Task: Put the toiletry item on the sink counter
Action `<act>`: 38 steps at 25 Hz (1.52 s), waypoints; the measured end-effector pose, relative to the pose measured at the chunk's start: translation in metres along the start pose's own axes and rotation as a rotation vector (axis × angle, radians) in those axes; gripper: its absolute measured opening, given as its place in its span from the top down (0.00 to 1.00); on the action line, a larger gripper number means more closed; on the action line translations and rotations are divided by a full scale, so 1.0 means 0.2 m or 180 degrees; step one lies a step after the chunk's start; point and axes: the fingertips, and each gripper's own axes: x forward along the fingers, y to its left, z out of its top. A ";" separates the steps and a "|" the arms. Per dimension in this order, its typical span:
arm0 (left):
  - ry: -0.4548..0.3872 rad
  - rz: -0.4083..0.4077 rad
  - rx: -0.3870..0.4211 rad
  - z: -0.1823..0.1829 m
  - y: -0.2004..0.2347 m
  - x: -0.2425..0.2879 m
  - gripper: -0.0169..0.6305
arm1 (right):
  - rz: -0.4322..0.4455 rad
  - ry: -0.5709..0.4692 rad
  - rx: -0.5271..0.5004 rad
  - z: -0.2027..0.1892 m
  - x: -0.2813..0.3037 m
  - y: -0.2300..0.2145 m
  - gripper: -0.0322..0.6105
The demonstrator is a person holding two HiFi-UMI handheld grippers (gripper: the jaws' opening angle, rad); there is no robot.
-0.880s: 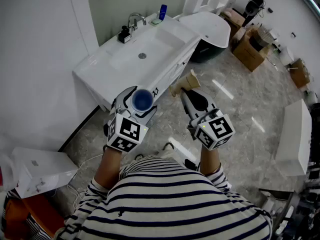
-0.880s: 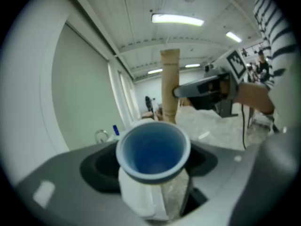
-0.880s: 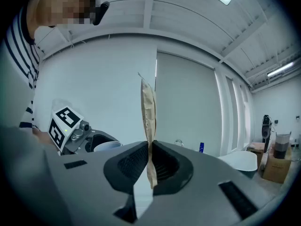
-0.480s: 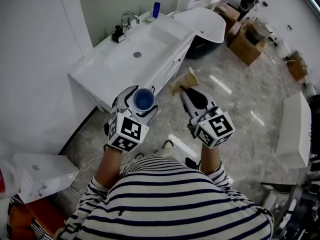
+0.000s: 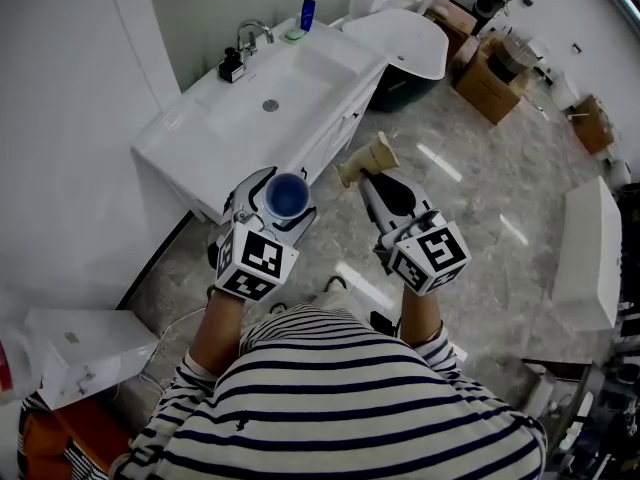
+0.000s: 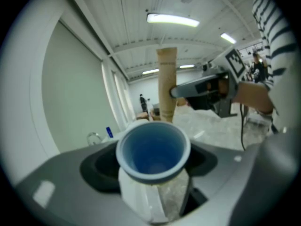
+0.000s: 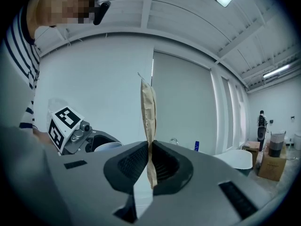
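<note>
Beyond the left gripper (image 5: 274,190), the white table (image 5: 182,133) carries a faucet (image 5: 250,32), a small black item (image 5: 232,68) and a blue bottle (image 5: 307,13).

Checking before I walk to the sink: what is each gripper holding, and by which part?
Left gripper holds the blue cup upright, jaws on its sides below the rim. Right gripper pinches the flat tan packet near its lower end.
</note>
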 end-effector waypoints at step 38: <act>0.0064 -0.0064 -0.0067 0.34 -0.13 0.78 0.39 | 0.0117 -0.0172 0.0229 0.00 -0.07 -0.83 0.91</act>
